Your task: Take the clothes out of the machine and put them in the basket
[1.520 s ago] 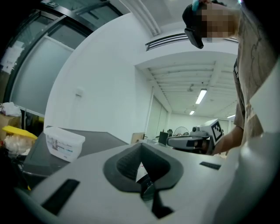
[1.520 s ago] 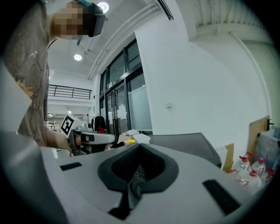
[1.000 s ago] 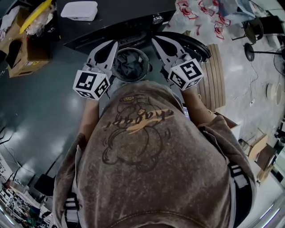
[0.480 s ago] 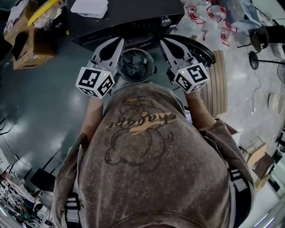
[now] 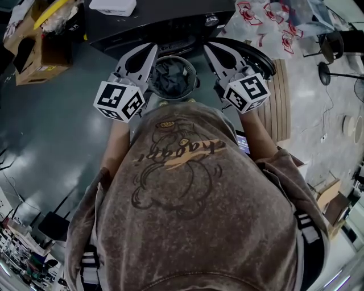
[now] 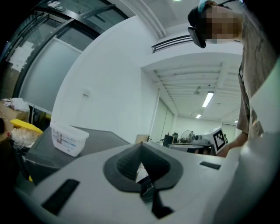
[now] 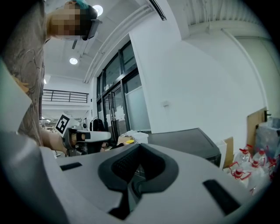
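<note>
We hold both tools out level in front of us. The left tool [image 5: 152, 48] has its jaws pressed together with nothing between them, and the right tool [image 5: 208, 46] likewise shows its jaws closed and empty.

The basket [image 5: 192, 73] sits between the two tools, just right of the left one and just left of the right one, a little behind their tips. Dark clothes [image 5: 170, 79] lie crumpled inside it.

The black machine [image 5: 165, 21] stands just ahead of both tools' tips. Its round door [image 5: 256, 57] hangs open just right of the right tool.

A white tub [image 5: 112, 5] rests on top of the machine, ahead of the left tool and slightly to its left. A cardboard box [image 5: 40, 54] stands on the floor well off to the left of the left tool. Clear bottles with red caps [image 5: 267, 20] are clustered ahead and to the right of the right tool.
</note>
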`<state>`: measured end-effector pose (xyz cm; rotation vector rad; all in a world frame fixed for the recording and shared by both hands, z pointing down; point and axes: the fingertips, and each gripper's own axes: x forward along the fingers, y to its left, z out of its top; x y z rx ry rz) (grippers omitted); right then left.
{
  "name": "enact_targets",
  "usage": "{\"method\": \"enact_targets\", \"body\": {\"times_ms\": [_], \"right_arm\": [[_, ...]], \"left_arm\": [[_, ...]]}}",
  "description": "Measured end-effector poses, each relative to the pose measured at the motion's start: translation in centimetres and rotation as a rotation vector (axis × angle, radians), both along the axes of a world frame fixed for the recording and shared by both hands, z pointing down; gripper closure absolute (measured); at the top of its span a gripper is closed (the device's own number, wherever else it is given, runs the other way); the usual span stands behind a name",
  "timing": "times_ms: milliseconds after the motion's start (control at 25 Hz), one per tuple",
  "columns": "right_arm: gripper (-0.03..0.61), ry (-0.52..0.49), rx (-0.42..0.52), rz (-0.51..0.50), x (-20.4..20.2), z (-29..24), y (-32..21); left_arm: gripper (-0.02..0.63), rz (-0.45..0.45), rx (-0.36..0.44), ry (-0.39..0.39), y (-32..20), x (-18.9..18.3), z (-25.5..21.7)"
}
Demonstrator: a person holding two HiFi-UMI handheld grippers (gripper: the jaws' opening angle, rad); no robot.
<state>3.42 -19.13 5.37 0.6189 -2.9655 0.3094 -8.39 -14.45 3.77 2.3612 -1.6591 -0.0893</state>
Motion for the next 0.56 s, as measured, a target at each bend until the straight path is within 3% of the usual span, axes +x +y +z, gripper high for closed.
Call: {"method": "enact_targets", "body": {"times_ms": [560], "right_arm": [[0.583, -0.013, -0.003, -0.031, -0.4, 0.0, 1.4]], "left_arm": [[0.606, 0.001, -0.016, -0.013, 1.6, 0.2, 0.2]]}}
